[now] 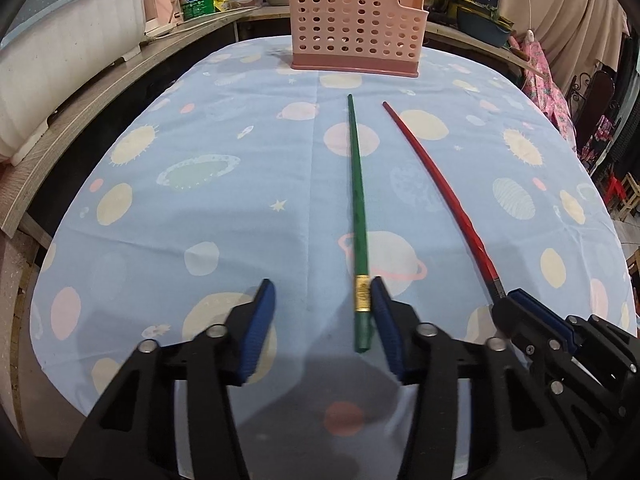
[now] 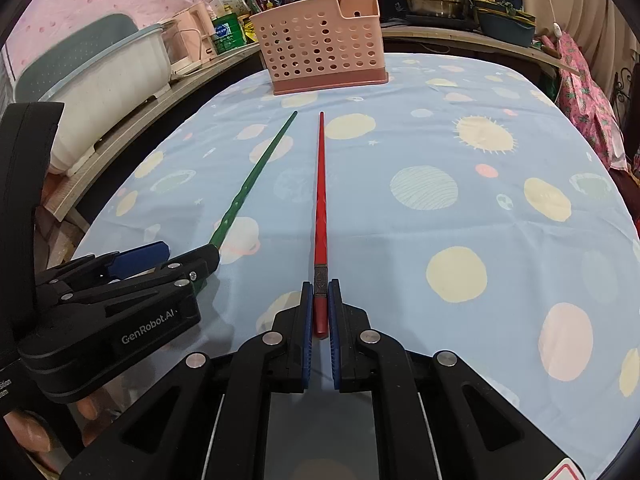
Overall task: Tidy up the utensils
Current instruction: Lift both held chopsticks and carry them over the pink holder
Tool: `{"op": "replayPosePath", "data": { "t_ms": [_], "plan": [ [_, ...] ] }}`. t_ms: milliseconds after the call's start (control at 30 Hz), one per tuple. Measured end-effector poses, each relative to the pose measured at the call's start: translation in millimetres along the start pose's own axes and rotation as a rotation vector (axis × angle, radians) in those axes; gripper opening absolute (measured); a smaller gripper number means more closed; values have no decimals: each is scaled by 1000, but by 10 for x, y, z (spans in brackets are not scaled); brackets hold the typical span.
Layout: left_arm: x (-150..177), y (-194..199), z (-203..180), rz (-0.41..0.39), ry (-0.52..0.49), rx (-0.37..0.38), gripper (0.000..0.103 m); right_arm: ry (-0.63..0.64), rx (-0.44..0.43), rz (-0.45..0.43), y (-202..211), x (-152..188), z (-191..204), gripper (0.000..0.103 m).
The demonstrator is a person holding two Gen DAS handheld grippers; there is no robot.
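- green chopstick [image 1: 357, 216]: laid flat on the tablecloth [image 1: 240, 184], thin tip toward the pink basket [image 1: 352, 28], thick end with a gold band nearest the left wrist camera.
- left gripper [image 1: 324, 292]: jaws are seen apart around the green chopstick's thick end; the right pad [image 1: 384, 320] is touching the gold band, the left pad [image 1: 260, 320] stands clear of it, so nothing is clamped.
- red chopstick [image 2: 320, 200]: laid just beside the green one, thin tip also toward the basket, the two tips near each other and the thick ends wider apart.
- right gripper [image 2: 320, 292]: jaws are clenched on the red chopstick's thick end, both blue pads pressed against it.
- pink basket: perforated, stood upright at the far edge of the table, apart from both chopstick tips.
- tablecloth: pale blue, printed with planets and stars.
- white tub [image 2: 116, 76]: set on the wooden ledge at the left.
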State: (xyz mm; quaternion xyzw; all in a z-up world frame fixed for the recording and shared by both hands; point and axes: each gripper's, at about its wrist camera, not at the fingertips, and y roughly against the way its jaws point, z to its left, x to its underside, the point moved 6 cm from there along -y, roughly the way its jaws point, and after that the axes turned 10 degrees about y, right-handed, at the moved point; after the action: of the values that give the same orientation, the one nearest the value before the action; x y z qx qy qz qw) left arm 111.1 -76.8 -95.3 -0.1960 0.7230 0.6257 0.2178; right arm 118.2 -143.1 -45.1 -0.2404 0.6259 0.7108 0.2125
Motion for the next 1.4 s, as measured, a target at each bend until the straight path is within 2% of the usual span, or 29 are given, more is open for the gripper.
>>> {"op": "replayPosePath", "data": {
  "t_ms": [33, 100, 167, 367, 633, 833, 1133, 1400],
  "plan": [
    [-4, 1, 8, 1, 0, 2, 31, 0, 0, 0, -2, -2, -1, 7],
    [-7, 5, 22, 6, 5, 9, 16, 0, -1, 1, 2, 4, 3, 7],
    [-9, 7, 32, 11, 10, 15, 9, 0, -2, 1, 3, 6, 4, 7],
    [-15, 43, 62, 27, 28, 40, 7, 4, -9, 0, 44, 9, 33, 7],
    [-213, 331, 178, -25, 65, 60, 7, -15, -18, -56, 277, -188, -16, 7],
    [-501, 644, 288, -97, 101, 80, 7, -37, -21, -153, 589, -537, -110, 7],
    [-1056, 1060, 416, -220, 144, 110, 7, -24, 21, -309, 1038, -1194, -300, 7],
    [-1560, 1298, 396, -316, 133, 102, 7, -29, 17, -385, 1170, -1634, -407, 7]
  ]
}}
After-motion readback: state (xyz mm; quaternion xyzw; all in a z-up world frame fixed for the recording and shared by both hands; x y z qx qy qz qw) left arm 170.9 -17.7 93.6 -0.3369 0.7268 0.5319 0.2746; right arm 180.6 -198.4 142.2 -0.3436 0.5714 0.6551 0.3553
